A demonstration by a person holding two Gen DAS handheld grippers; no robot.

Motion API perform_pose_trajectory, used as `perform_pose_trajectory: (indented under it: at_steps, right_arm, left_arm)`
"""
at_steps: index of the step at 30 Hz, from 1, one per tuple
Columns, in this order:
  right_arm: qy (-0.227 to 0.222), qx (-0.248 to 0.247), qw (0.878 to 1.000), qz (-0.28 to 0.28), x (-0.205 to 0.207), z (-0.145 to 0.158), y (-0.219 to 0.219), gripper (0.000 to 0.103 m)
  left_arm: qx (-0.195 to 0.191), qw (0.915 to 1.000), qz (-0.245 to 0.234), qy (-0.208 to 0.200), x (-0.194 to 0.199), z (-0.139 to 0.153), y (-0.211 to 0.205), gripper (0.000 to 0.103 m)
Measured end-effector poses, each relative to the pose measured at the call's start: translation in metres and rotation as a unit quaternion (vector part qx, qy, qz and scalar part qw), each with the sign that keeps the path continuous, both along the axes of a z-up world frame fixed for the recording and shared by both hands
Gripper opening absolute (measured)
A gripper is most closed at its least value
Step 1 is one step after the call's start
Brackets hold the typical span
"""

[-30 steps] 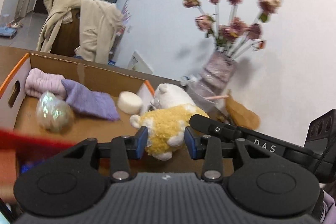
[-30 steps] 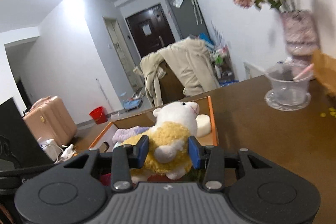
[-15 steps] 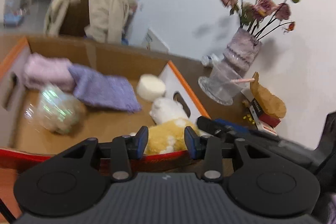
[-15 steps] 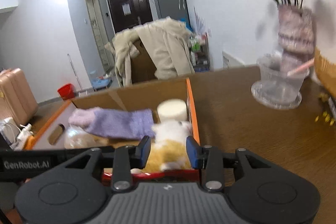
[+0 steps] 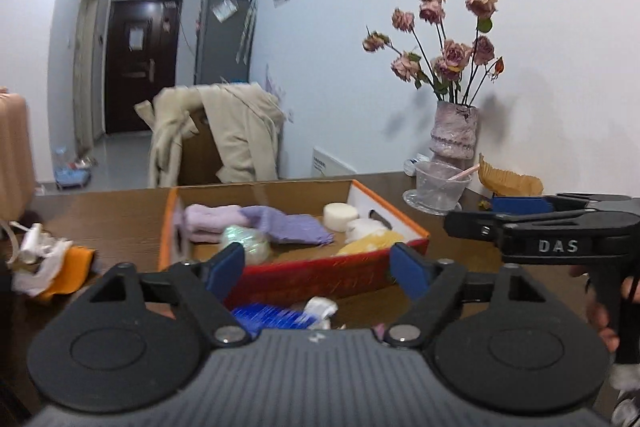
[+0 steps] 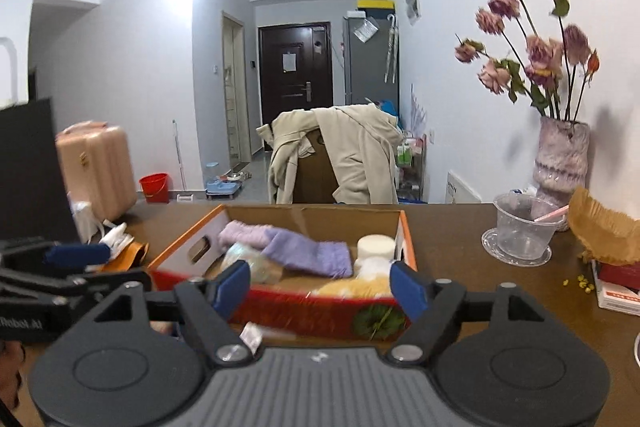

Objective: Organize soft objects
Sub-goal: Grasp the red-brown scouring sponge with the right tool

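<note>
A cardboard box (image 5: 304,279) with an orange rim and red front wall sits on the brown table; it also shows in the right wrist view (image 6: 280,311). Inside lie a yellow-and-white plush toy (image 5: 368,241) (image 6: 360,285), a purple cloth (image 5: 288,227) (image 6: 308,253), a pink folded cloth (image 5: 208,221), a shiny wrapped bundle (image 5: 244,243) and a white round block (image 5: 340,215) (image 6: 375,247). My left gripper (image 5: 318,269) is open and empty in front of the box. My right gripper (image 6: 320,285) is open and empty, also in front of the box.
A vase of dried roses (image 6: 560,163), a clear plastic cup (image 6: 520,233) and a tan paper object (image 6: 604,235) stand at the right. Orange and white items (image 5: 52,263) lie left of the box. A blue object (image 5: 272,319) lies before it. A coat-draped chair (image 6: 336,155) stands behind the table.
Both grippers held the plush toy above the box, lowered it inside, then opened and pulled back to the box's front. The toy now lies in the box's near right corner.
</note>
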State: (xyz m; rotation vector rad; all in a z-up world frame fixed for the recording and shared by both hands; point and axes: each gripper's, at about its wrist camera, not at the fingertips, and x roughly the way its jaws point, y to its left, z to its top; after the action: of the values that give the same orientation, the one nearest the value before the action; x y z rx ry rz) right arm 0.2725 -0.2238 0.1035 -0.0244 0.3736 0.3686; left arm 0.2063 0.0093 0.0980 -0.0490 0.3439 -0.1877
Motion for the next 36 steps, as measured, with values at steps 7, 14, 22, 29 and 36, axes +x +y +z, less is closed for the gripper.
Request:
perform_pose_trajectory:
  at_steps: [7,14,22,29,36]
  right_arm:
    - [-0.005,0.011,1.0,-0.002,-0.066,-0.038,0.022,0.087]
    - [0.016,0.003,1.0,0.007,-0.103,-0.071,0.045,0.087]
    - [0.022,-0.001,1.0,0.013,-0.112,-0.08,0.063,0.085]
    - [0.032,0.013,0.999,0.014,-0.1,-0.074,0.072,0.076]
    - [0.07,0.062,0.994,0.06,-0.051,-0.059,0.094,0.062]
  left_arm:
    - [0.011,0.9991,0.041,-0.001,-0.053,-0.044,0.029,0.097]
    - [0.001,0.9982,0.052,0.031,-0.073,-0.069,0.05,0.098]
    - [-0.008,0.9972,0.058,0.047,-0.074,-0.078,0.064,0.099]
    - [-0.016,0.9955,0.069,0.063,-0.056,-0.077,0.073,0.098]
    - [-0.076,0.9896,0.095,0.077,-0.016,-0.065,0.105,0.082]
